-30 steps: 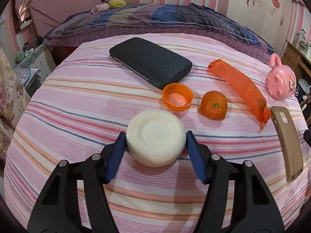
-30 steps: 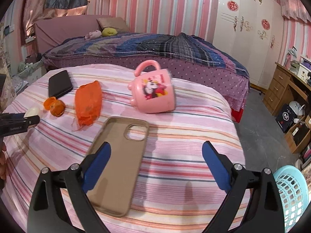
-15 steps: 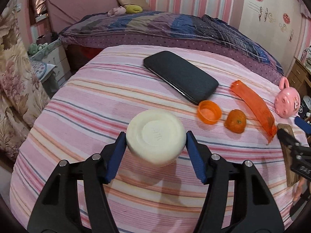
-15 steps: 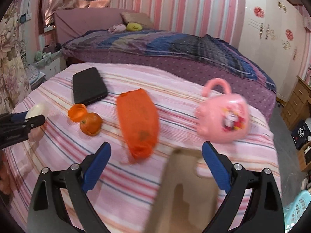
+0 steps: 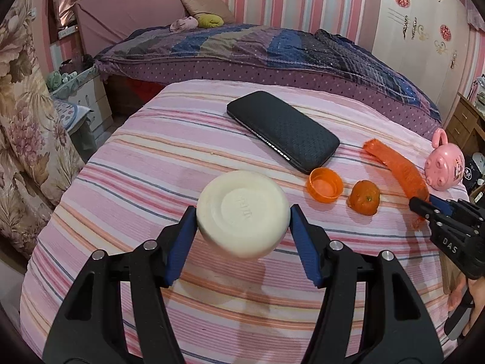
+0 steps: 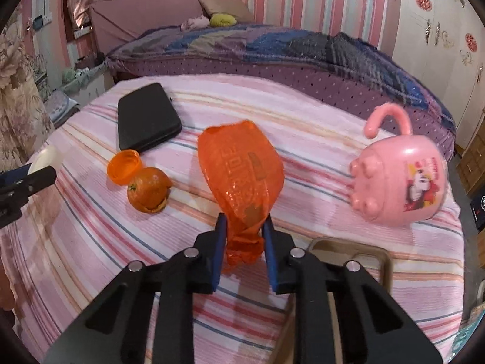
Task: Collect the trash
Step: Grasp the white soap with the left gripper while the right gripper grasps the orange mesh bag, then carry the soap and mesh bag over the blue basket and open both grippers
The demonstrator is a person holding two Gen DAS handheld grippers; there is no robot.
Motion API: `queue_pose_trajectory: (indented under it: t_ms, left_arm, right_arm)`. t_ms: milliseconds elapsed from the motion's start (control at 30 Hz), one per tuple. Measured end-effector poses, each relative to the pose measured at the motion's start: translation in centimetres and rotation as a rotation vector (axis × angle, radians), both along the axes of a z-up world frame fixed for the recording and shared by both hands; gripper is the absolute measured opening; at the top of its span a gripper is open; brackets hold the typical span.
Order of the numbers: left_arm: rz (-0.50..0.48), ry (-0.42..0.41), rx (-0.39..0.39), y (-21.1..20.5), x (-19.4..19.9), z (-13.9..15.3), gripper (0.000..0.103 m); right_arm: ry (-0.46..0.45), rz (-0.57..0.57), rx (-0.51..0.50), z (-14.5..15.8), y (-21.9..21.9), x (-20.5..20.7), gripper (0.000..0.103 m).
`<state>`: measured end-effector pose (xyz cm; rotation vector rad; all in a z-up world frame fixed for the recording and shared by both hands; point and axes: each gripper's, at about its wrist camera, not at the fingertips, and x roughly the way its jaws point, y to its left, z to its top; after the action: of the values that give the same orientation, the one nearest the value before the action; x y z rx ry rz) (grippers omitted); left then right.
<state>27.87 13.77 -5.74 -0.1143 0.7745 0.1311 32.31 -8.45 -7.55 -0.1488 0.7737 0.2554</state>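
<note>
Collection under way on the striped table (image 5: 127,157). Your left gripper (image 5: 242,227) is clamped on the white round soap-like piece (image 5: 242,212), which it holds just above the cloth. Your right gripper (image 6: 242,233) is pinched tight on the near, bunched end of the orange plastic bag (image 6: 241,170), whose body rests on the table. Remaining: the orange peel (image 6: 148,194) and the orange cap (image 6: 124,166), touching each other beside the black case (image 6: 145,116). Nothing appears binned yet (a blue basket edge (image 6: 469,336) shows at lower right, likely the destination).
</note>
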Motion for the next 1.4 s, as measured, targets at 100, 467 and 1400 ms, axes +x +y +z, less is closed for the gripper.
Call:
queue_pose_trajectory:
  t_ms: [100,467,1400]
  left_arm:
    - [-0.008,-0.014,0.004,-0.4,-0.3,0.6,0.061]
    - [-0.042,-0.046,-0.02,-2.6,-2.4,1.8,0.061]
    - [-0.243,-0.115,0.037,-18.9,-10.2,3.0,0.061]
  right_arm:
    - [-0.045,0.003,-0.004,0.6,-0.4,-1.4,0.023]
    - [-0.136,0.008,-0.01,4.0,-3.9,-6.7,0.023]
    - [-0.169,-0.3,-0.001,6.3,-24.3,-21.0,0.023]
